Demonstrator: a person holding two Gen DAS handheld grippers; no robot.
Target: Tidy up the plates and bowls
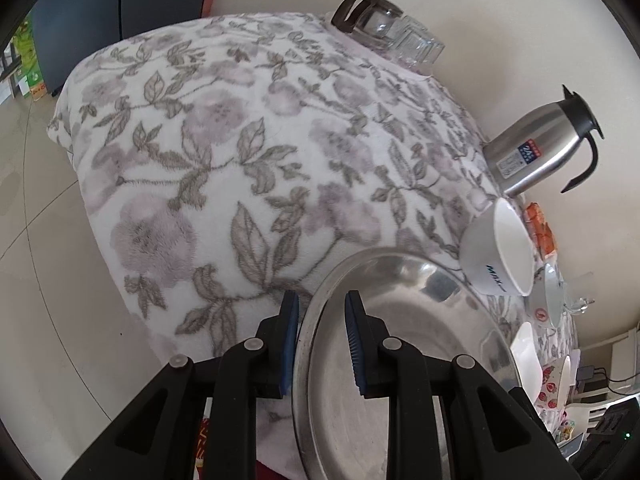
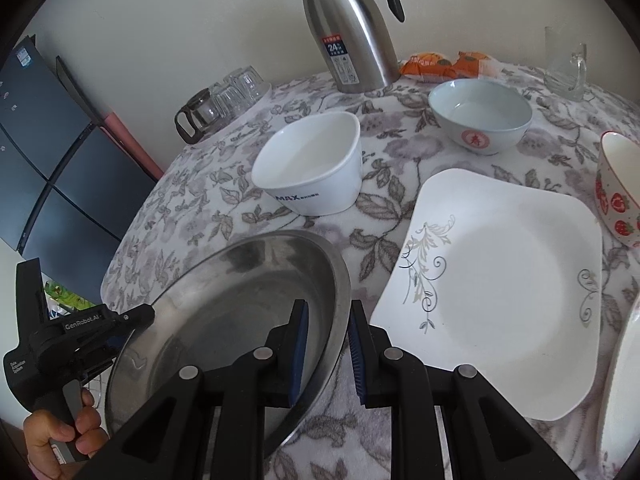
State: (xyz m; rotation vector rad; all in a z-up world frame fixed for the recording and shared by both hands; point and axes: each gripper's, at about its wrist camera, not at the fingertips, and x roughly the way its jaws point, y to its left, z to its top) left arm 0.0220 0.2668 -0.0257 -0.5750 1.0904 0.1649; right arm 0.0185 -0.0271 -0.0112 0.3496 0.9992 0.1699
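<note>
A round steel plate point(image 2: 224, 300) lies at the table's near left edge; it also shows in the left wrist view point(image 1: 400, 344). My left gripper point(image 1: 322, 332) straddles the plate's left rim, jaws apart. My right gripper point(image 2: 328, 344) straddles its right rim, jaws apart; the left gripper point(image 2: 136, 316) shows at the far rim. A white square plate point(image 2: 504, 292) lies to the right. A white square bowl point(image 2: 312, 168) stands behind the steel plate. A pale blue bowl point(image 2: 480, 116) and a strawberry bowl point(image 2: 616, 192) stand further right.
A steel thermos jug point(image 2: 352, 28) stands at the back against the wall, orange snack packets point(image 2: 440, 62) beside it. A glass carafe and tumblers point(image 2: 224, 100) sit back left, a glass mug point(image 2: 566, 66) back right. Another white dish's edge point(image 2: 620, 392) shows at far right. The floral cloth point(image 1: 224, 152) covers the table.
</note>
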